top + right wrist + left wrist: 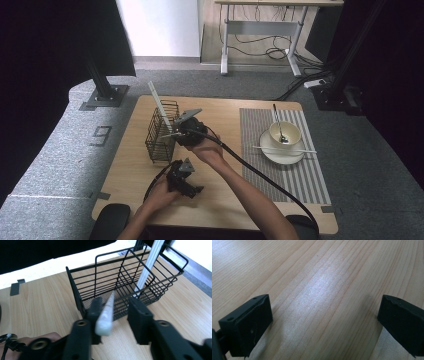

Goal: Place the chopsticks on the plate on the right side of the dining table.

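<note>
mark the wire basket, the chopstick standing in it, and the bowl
wire basket [105, 277], right gripper view, near wall's bars
chopstick [148, 265], right gripper view, mid shaft
bowl [285, 131], high view, rim

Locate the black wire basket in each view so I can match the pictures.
High view: the black wire basket stands on the left part of the wooden table, just left of the right gripper.
Right gripper view: upper middle, beyond the jaws.
Left gripper view: bare wood grain between its jaws, no basket.
Shared landmark: the white chopstick leaning in the basket.
</note>
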Available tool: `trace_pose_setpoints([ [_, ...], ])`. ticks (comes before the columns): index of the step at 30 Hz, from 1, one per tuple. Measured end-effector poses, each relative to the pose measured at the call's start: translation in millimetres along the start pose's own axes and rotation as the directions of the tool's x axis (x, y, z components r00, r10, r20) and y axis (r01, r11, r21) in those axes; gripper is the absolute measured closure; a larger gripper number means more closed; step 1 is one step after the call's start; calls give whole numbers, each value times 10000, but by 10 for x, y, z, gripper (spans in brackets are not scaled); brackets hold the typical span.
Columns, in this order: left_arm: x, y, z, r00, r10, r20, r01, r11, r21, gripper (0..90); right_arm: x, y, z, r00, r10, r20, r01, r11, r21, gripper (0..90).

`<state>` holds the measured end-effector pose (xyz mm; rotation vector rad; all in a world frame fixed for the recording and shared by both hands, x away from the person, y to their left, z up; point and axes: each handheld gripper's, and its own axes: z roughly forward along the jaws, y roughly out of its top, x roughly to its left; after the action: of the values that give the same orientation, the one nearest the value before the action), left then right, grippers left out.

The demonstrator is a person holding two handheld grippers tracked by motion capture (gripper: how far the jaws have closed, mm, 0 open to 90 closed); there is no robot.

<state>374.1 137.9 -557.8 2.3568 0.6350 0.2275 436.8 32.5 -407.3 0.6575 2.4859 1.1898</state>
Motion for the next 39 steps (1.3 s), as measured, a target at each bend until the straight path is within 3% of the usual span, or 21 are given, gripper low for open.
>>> trace_pose_setpoints([
  [4,-2,0,3,10000,-29,2,29,10000,-39,0,16,9,-8,9999,-116,17,116,9999,-40,787],
  [9,-2,0,3,10000,-31,1,31,10000,-38,0,22,19,-28,9996,-195,199,196,9998,-65,817],
  [30,2,0,-1,10000,26,3,-26,10000,11,0,4,124,-453,9989,-287,-364,272,9987,-421,818],
  [39,-6,10,-5,10000,-22,-55,23,9999,97,0,-49,130,-684,9985,-47,-539,15,9982,-598,818],
])
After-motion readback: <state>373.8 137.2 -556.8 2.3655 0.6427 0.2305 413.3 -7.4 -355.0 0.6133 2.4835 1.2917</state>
